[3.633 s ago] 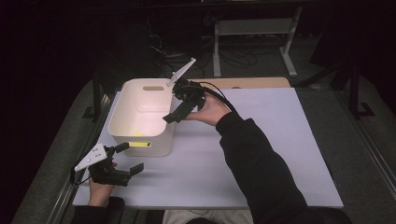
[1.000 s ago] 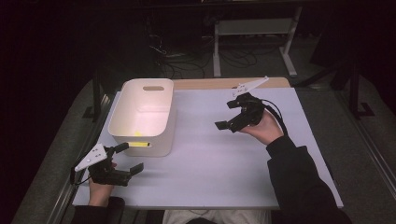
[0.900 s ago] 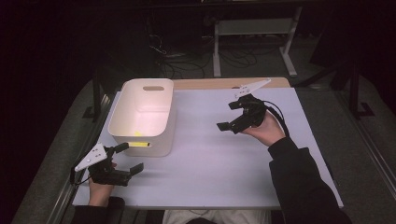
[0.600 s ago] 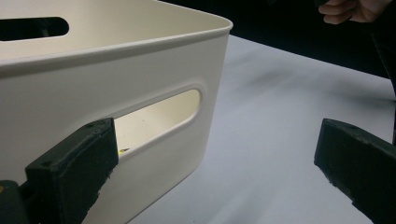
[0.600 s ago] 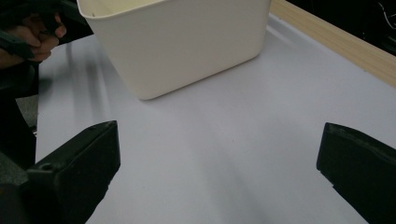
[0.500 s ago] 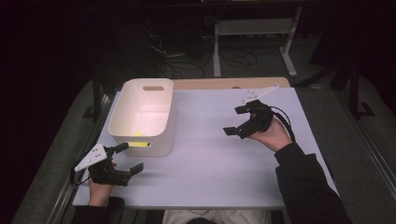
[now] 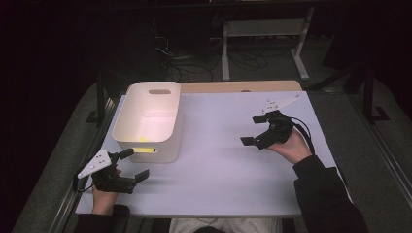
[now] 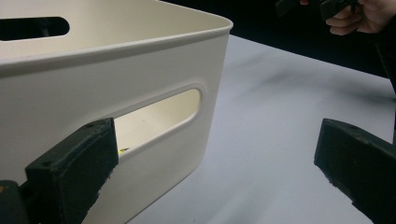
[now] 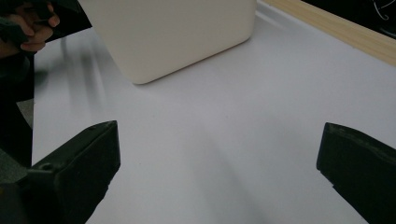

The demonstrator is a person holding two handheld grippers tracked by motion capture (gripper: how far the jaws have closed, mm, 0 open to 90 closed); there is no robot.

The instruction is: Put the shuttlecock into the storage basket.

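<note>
A: Where is the white bin (image 7: 149,121)?

B: It sits on the left part of the counter (image 7: 218,160), near the back. It is cream white, with round corners and a long slot for a handle in its near wall. Something small and yellow (image 7: 144,139) lies on its floor. You can peek at a bit of yellow through the slot in the left gripper view too.

A: What changed just now?

B: A few seconds ago the right tongs (image 7: 256,130) were up at the bin's rim. Now they have pulled away, over to the right side of the counter, well apart from the bin. They are spread wide and hold nothing.

A: So what does that mean?

B: I think the drop into the bin is done, and that hand is going back to rest. I can't be sure what the yellow thing is, it is too small.

A: And the left tongs (image 7: 130,165)?

B: They have stayed put near the front left corner, just beside the bin's near wall. They are spread wide too, with nothing in them. The bin's slot (image 8: 159,114) shows right between them.
</note>
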